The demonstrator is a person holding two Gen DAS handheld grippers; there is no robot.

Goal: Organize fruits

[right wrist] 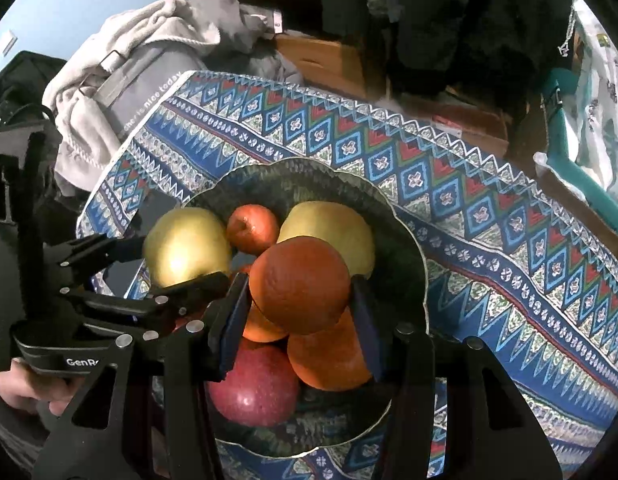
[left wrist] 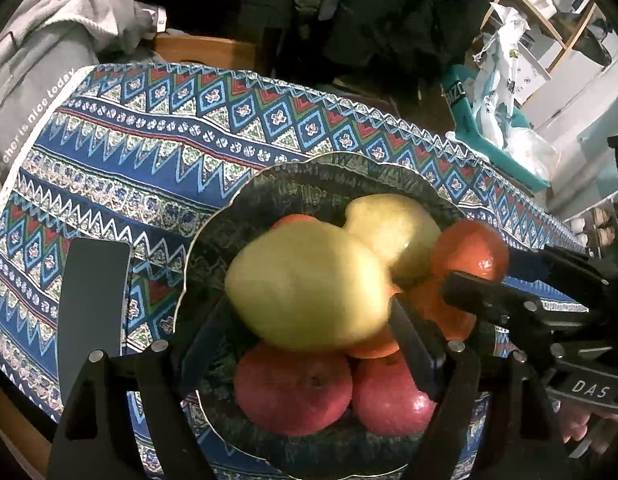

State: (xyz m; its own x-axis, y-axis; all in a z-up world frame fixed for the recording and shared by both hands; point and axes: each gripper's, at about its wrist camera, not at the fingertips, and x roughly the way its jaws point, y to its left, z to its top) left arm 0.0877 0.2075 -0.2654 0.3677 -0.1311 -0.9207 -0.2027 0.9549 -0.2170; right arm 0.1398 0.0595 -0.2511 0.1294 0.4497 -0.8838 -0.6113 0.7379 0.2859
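Between the fingers of the right gripper (right wrist: 301,304) sits an orange (right wrist: 299,284), clamped from both sides by the blue pads and held over the heap of fruit in the dark bowl (right wrist: 405,248). Just below it lie two more oranges and a red apple (right wrist: 253,390), the apple nearest the gripper's base. Beyond the held orange rest a yellow pear (right wrist: 329,228) and a small red fruit (right wrist: 253,229).

To the left of the right gripper, the left gripper (left wrist: 305,340) grips a second yellow pear (left wrist: 305,292) — its jaws stand wide, one finger against each flank of the fruit, the pear lifted over the pile. Under that pear, close to the gripper's base, lie two red apples (left wrist: 293,388) side by side. Ahead and to the right of the left gripper's fingers, the other gripper's fingers hold the orange at the bowl's right side.

A dark flat phone (left wrist: 93,304) lies on the patterned tablecloth (left wrist: 149,152) just left of the bowl, beside the left gripper's outer finger. A person's hand (right wrist: 25,388) holds the left gripper's handle — only partly visible.
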